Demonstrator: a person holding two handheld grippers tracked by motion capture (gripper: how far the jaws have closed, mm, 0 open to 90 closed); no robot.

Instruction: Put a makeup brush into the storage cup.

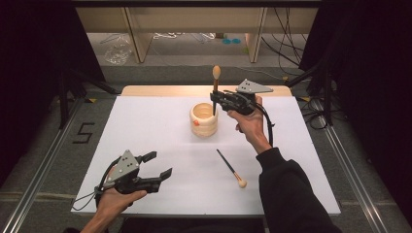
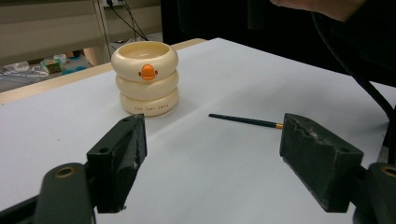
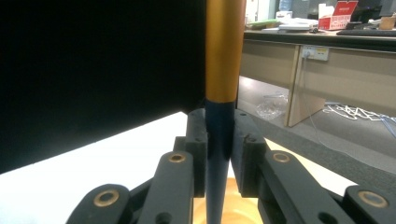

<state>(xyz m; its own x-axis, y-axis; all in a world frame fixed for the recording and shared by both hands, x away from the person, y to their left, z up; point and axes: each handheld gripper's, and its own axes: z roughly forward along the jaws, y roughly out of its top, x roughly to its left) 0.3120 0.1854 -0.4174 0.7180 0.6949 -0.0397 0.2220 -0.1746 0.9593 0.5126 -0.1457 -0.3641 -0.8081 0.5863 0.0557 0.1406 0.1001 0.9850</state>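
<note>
At the upper centre, the right gripper (image 1: 216,97) is pinching a light, stiff, slim brush (image 1: 215,87) mid-handle, upright above the cream cup (image 1: 204,119). The left gripper (image 1: 159,165) is resting spread, lower left.

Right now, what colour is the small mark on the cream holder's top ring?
Orange, on the holder; clearest in the left gripper view.

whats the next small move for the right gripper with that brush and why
Probably lower it straight down, then open. The right gripper is shut on the upright brush, whose handle tip already dips into the cream ringed cup. A second brush lies on the table, and the open left gripper waits apart.
</note>
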